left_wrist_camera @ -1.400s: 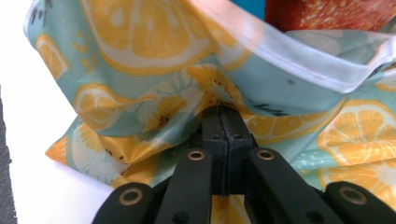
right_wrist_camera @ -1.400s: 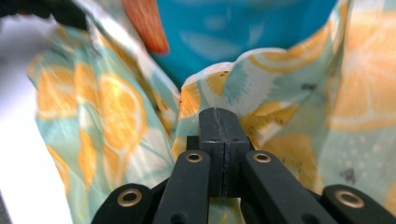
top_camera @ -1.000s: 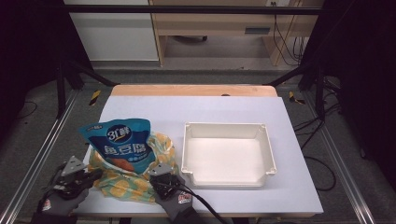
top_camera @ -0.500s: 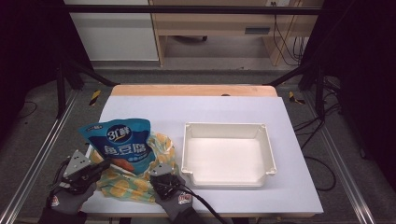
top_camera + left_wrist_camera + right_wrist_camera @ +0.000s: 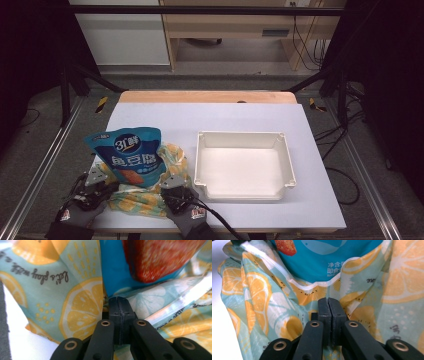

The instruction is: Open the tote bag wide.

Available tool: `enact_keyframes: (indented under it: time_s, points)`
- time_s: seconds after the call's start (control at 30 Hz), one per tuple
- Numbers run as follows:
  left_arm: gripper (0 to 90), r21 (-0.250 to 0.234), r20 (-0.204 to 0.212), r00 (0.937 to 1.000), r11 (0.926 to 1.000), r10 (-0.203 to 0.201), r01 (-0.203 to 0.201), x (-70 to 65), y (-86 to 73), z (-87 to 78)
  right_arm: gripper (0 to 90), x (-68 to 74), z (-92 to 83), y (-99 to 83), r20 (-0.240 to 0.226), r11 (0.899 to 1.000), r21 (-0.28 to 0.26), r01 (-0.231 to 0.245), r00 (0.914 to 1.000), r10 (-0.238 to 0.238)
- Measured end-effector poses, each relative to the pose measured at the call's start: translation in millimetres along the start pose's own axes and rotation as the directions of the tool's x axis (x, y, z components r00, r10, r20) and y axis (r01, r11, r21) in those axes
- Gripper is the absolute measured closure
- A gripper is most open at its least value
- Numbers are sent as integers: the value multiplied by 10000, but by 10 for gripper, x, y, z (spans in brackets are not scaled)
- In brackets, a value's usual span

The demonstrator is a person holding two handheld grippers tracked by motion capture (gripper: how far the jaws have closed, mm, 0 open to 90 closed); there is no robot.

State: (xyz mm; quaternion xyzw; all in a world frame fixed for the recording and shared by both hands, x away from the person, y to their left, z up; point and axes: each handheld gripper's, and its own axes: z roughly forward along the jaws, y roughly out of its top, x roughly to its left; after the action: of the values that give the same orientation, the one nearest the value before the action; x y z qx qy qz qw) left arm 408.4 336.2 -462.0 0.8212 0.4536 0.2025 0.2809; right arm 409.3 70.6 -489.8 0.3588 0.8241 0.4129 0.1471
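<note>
Between both tongs: lemon-print bag (image 5: 145, 197) | left tongs (image 5: 118, 305) clamped on bag | right tongs (image 5: 328, 305) clamped on bag

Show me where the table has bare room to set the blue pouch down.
Free: the wide strip between the white bin and the table's wooden far edge, the bin's bare floor, and the narrow margin right of the bin. Crowded: the near left corner, where the blue pouch sits in the lemon-print bag, with both tongs at the bag.
</note>
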Motion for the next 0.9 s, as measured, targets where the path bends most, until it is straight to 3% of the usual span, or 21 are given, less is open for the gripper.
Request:
enact_keyframes:
  time_s: [0.13, 0.5, 0.73, 0.9]
  points:
    - [898, 208, 78, 10000, 9998, -56, 54, 20, -10, 47, 888, -24, -38, -24, 97, 10000, 15, -78, 9999, 77]
    - [889, 111, 154, 9997, 9998, -180, 179, 28, -9, 42, 881, -81, -71, -52, 134, 9996, 12, -289, 9995, 289]
    - [816, -962, 522, 9978, 9943, -409, 458, 29, -33, -162, 748, -80, -94, -41, -80, 9994, -87, -336, 9994, 336]
    - [763, -1908, 583, 9969, 9796, -522, 624, 17, -59, -362, 660, -57, -168, -8, -442, 9981, -581, -217, 9988, 191]
